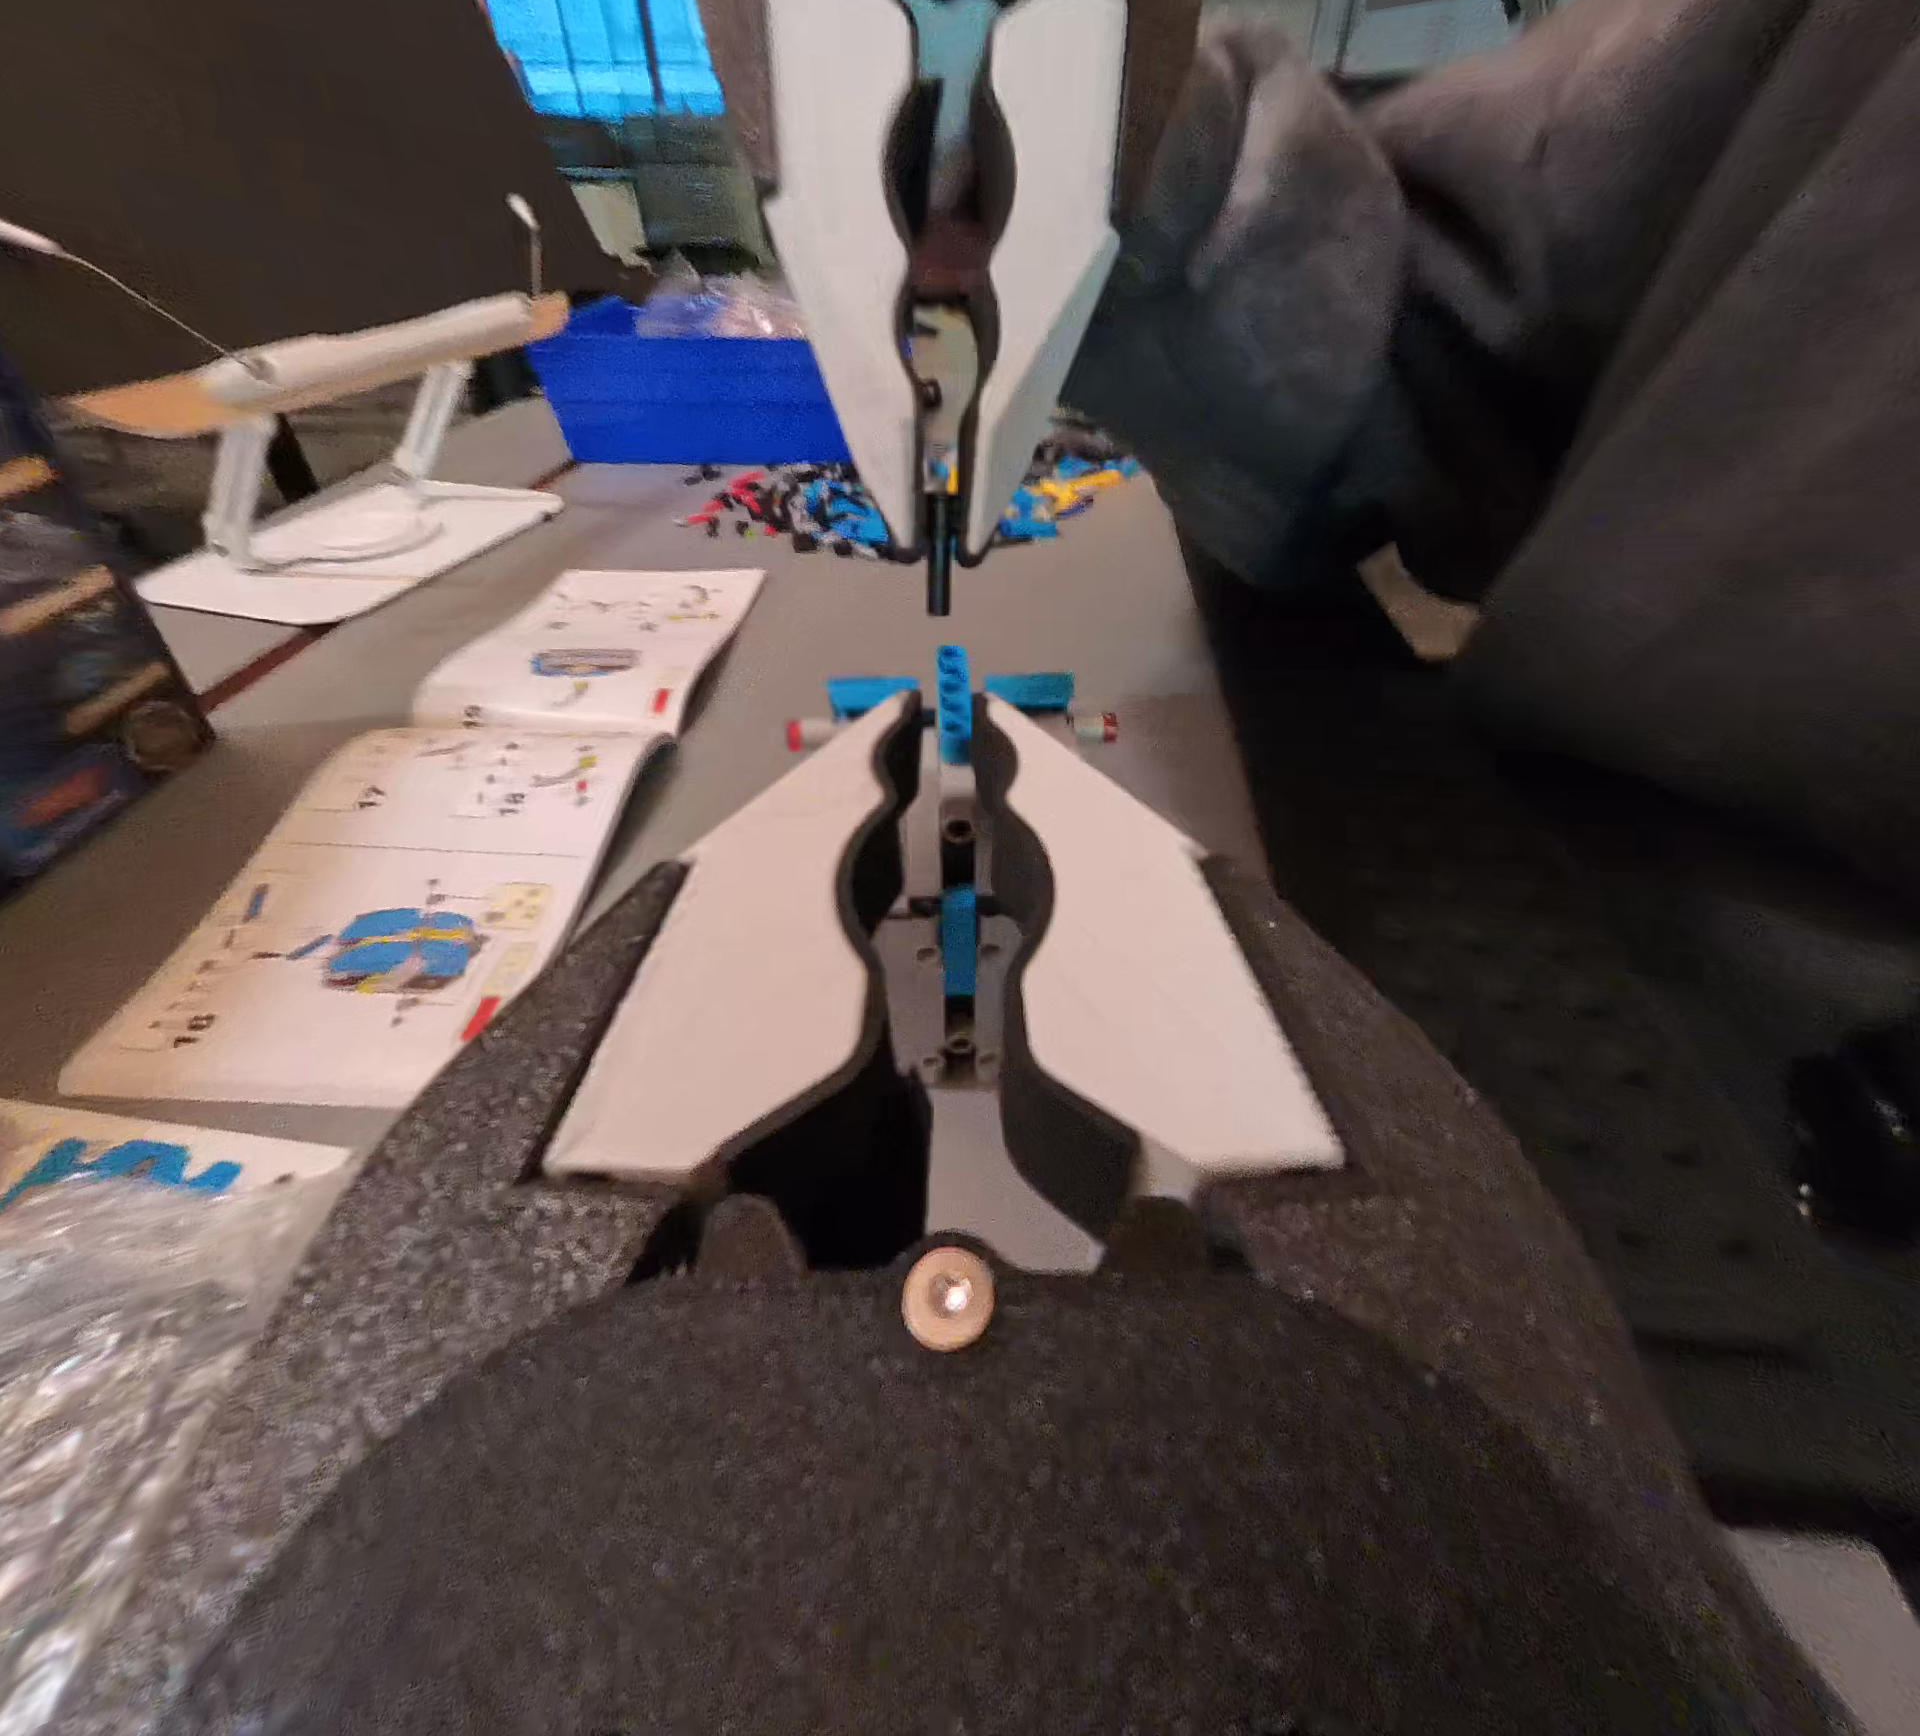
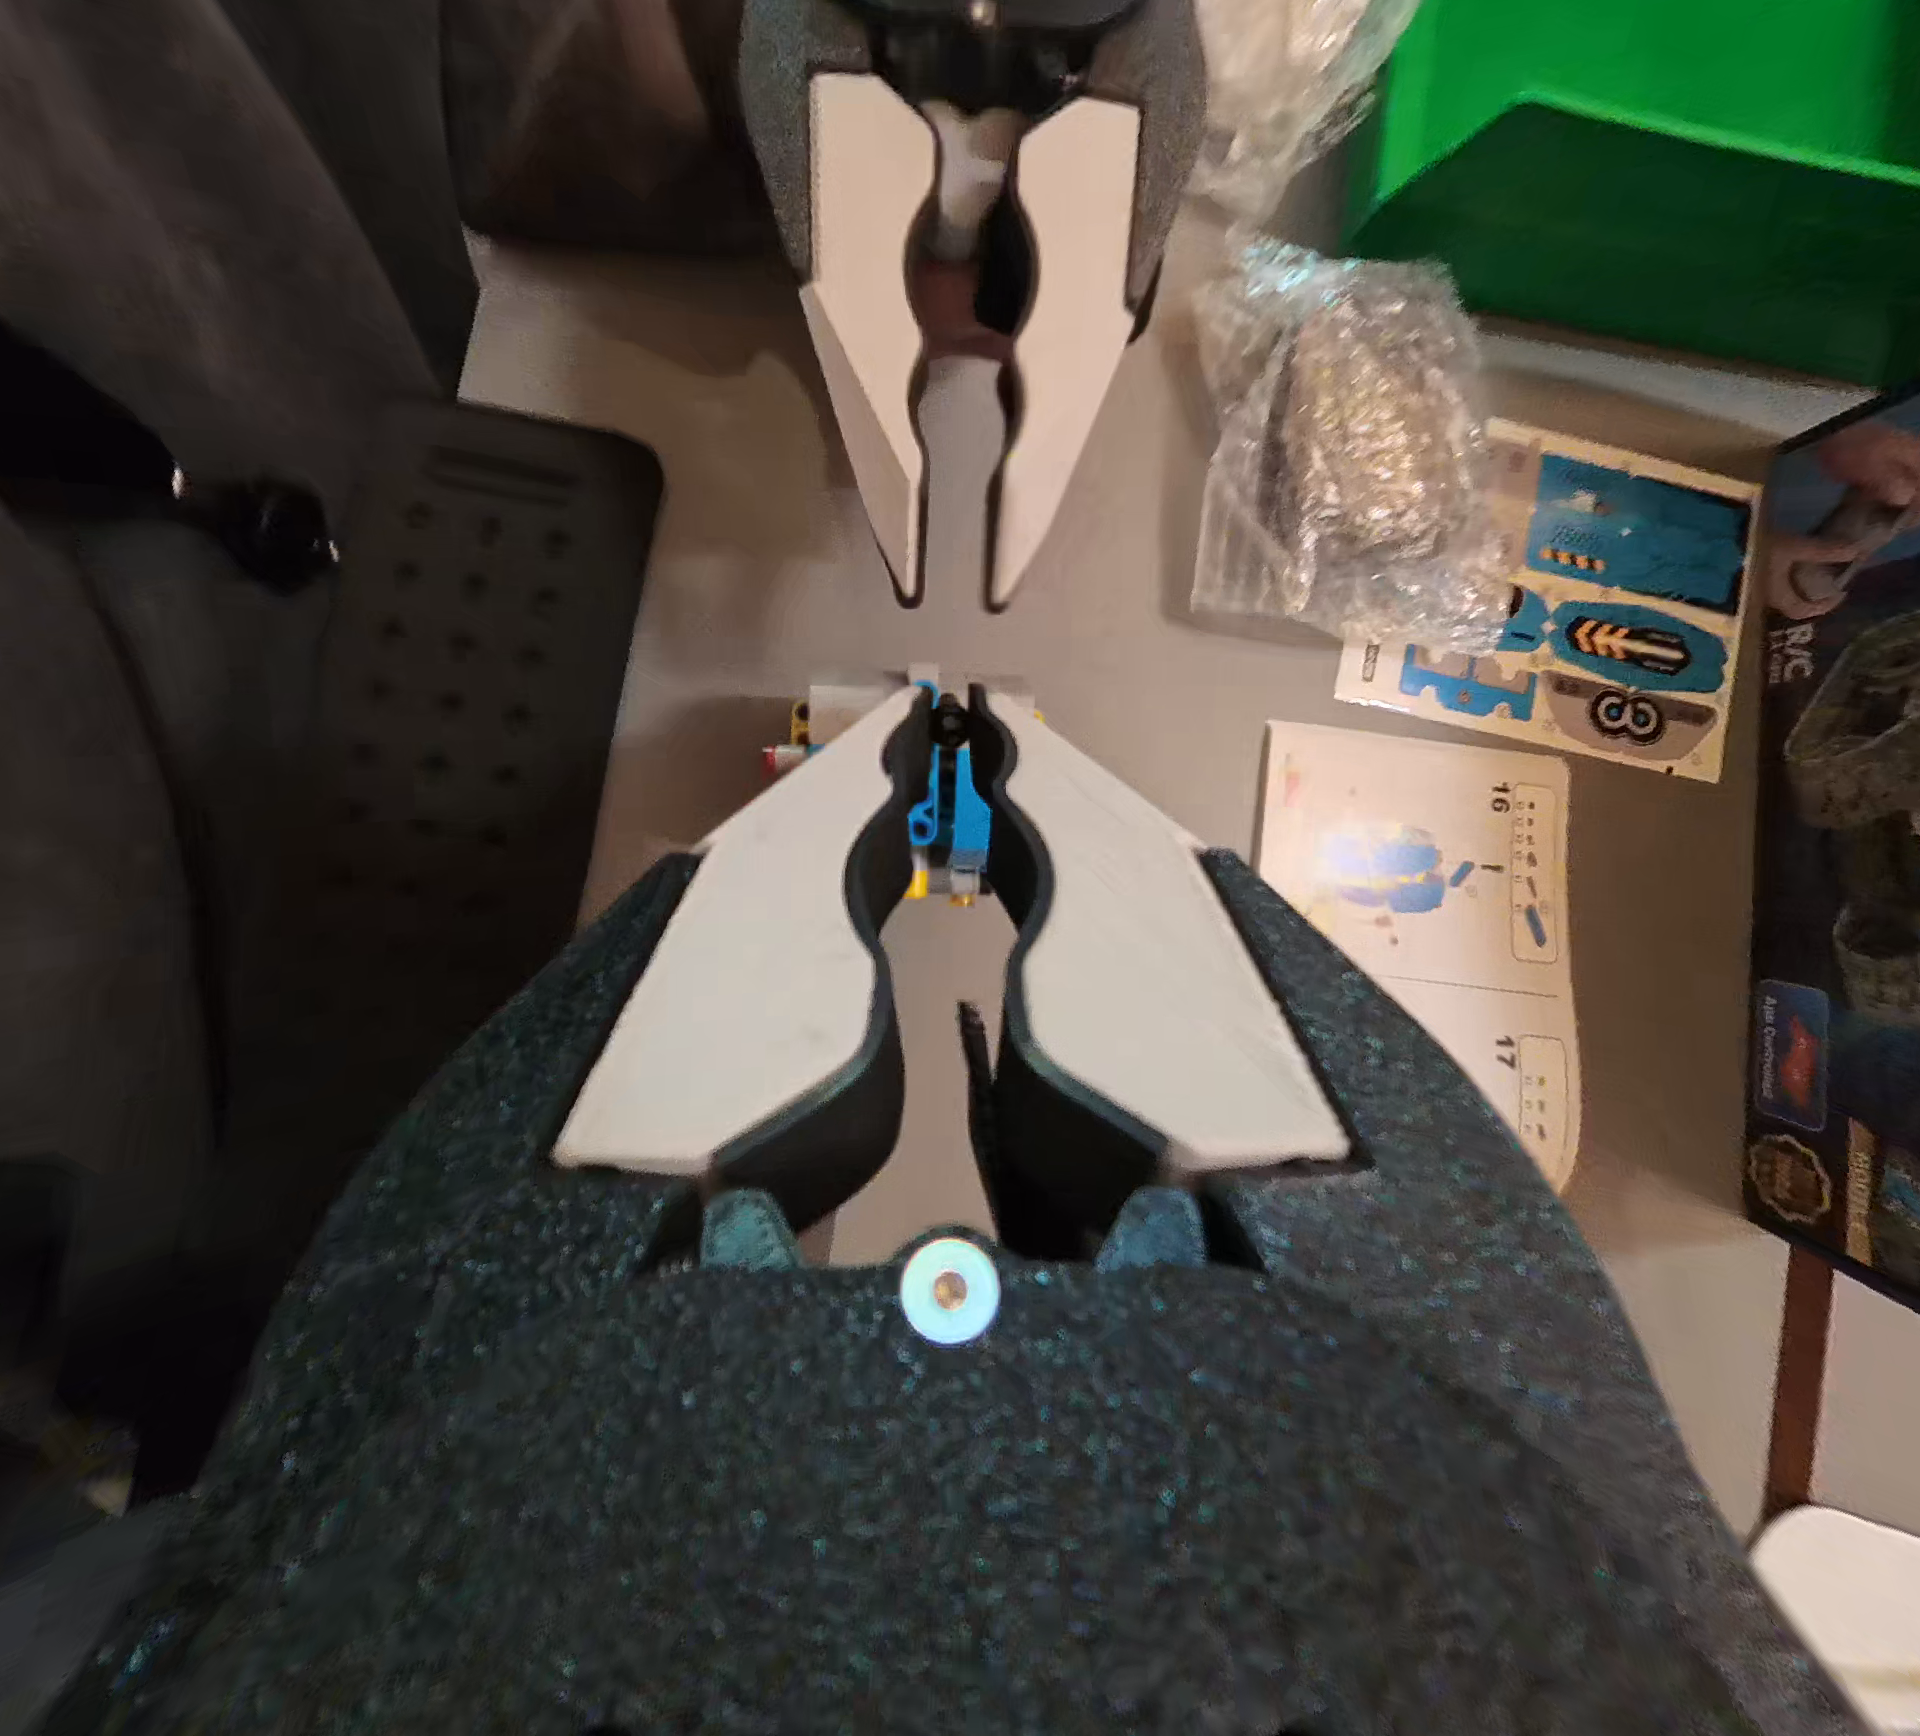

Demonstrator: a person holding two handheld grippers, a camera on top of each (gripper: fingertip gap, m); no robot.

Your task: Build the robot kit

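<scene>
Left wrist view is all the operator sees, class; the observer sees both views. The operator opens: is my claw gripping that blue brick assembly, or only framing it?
Observer: Only framing it. In the right wrist view your left claw is open, with bare table between its fingers. The blue brick assembly lies apart from it.
Operator: What is behind my claw?
Observer: A green bin.
Operator: The right claw is shut on a black pin. What does it hide from me?
Observer: Small yellow pieces at the assembly's far end.
</scene>
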